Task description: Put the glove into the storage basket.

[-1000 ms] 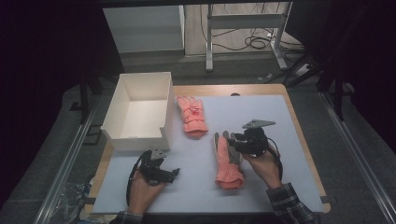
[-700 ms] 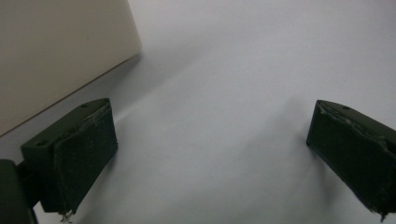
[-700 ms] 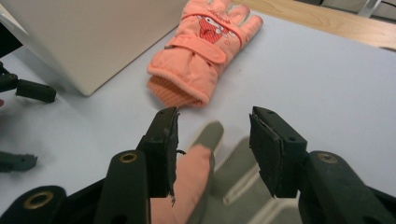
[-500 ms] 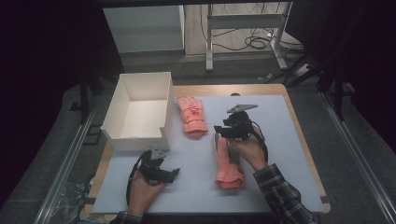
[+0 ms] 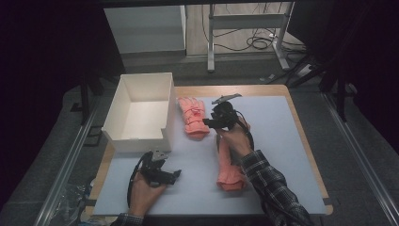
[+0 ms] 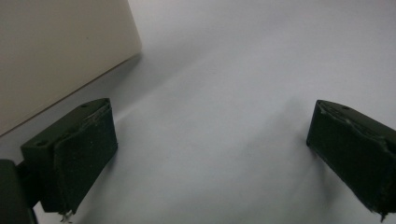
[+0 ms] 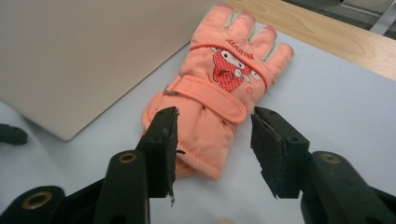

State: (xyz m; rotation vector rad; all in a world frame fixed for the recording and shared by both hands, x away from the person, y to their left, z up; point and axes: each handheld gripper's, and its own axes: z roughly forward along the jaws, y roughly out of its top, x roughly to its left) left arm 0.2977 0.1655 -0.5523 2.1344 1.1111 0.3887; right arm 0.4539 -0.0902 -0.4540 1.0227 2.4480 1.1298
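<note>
Gloves lie on the pale blue mat [image 5: 291, 141]; the far glove [image 7: 219, 88] sits centre frame in the right gripper view, cuff toward the camera, just beside the white box [image 5: 141, 113]. Right gripper [image 7: 212, 140] hovers at that cuff — its jaws, just now closing a little, stand about half apart on either side of the cuff's edge, pads not pressing on it; the near glove [image 5: 228, 165] lies under the right forearm, lower centre. Left gripper [image 6: 210, 154] rests at lower left — jaws wide, holding nothing.
</note>
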